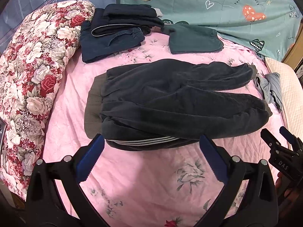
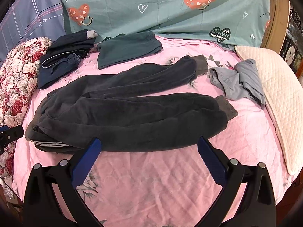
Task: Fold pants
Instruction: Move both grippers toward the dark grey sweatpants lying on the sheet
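Lying spread across the middle of both views, one pair of dark fleece pants (image 1: pixel 170 98) rests on the pink bedsheet (image 1: pixel 144 179), waistband toward the left of the frame and two ribbed cuffs toward the right. A second dark garment with white stripes (image 1: pixel 144 141) peeks out from under their near edge. At upper left sits one pile of folded navy clothes (image 1: pixel 113 32); beside it, at upper centre, lies one folded green garment (image 1: pixel 193 37). One crumpled grey garment (image 2: pixel 238 83) lies at the right, just beside the far cuff. Two tools are in view. The left tool (image 1: pixel 151 160) hangs wide apart and empty at the bottom of its frame, its tips close to the pants' near edge. The right tool (image 2: pixel 149 162) is likewise spread wide and holds nothing. A broad strip of bare sheet runs between the pants and the bottom of each frame. A floral quilt (image 1: pixel 30 79) bounds the left edge, a cream quilted pillow (image 2: pixel 274 98) the right, and a teal heart-print cover (image 2: pixel 170 9) the top. A wooden frame (image 2: pixel 278 15) shows at upper right.
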A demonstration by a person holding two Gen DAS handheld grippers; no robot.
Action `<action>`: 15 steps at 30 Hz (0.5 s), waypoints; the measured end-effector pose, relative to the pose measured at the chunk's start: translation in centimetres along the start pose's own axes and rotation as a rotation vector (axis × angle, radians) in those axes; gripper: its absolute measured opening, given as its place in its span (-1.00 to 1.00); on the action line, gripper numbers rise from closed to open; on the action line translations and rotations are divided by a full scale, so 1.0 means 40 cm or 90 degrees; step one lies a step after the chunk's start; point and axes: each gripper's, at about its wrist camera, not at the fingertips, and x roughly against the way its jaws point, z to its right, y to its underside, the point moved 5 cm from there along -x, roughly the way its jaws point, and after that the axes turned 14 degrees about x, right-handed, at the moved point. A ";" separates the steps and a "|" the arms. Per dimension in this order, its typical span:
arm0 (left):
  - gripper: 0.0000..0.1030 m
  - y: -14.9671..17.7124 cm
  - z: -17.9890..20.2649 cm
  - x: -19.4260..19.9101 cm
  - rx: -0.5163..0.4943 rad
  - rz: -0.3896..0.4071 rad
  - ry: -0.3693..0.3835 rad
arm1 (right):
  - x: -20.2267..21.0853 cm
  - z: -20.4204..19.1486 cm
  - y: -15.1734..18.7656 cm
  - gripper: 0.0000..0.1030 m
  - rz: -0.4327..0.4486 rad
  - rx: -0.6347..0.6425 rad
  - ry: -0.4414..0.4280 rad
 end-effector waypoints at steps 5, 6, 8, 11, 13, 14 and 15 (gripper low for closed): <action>0.96 -0.003 -0.012 0.004 0.003 0.001 -0.010 | -0.001 -0.012 -0.002 0.97 -0.001 0.010 -0.010; 0.96 -0.004 -0.013 0.005 0.004 0.002 -0.011 | 0.000 -0.013 -0.003 0.97 0.000 0.011 -0.012; 0.96 -0.006 -0.014 0.010 0.005 0.007 -0.012 | 0.000 -0.017 -0.004 0.97 0.000 0.014 -0.016; 0.96 -0.005 -0.016 0.014 0.006 0.009 -0.012 | 0.000 -0.021 -0.003 0.97 -0.001 0.015 -0.024; 0.96 -0.007 -0.017 0.015 0.006 0.009 -0.012 | 0.001 -0.024 -0.004 0.97 -0.001 0.017 -0.026; 0.96 -0.007 -0.017 0.015 0.006 0.009 -0.012 | 0.001 -0.025 -0.005 0.97 -0.002 0.019 -0.025; 0.96 -0.007 -0.017 0.015 0.006 0.009 -0.012 | 0.000 -0.026 -0.005 0.97 -0.002 0.020 -0.023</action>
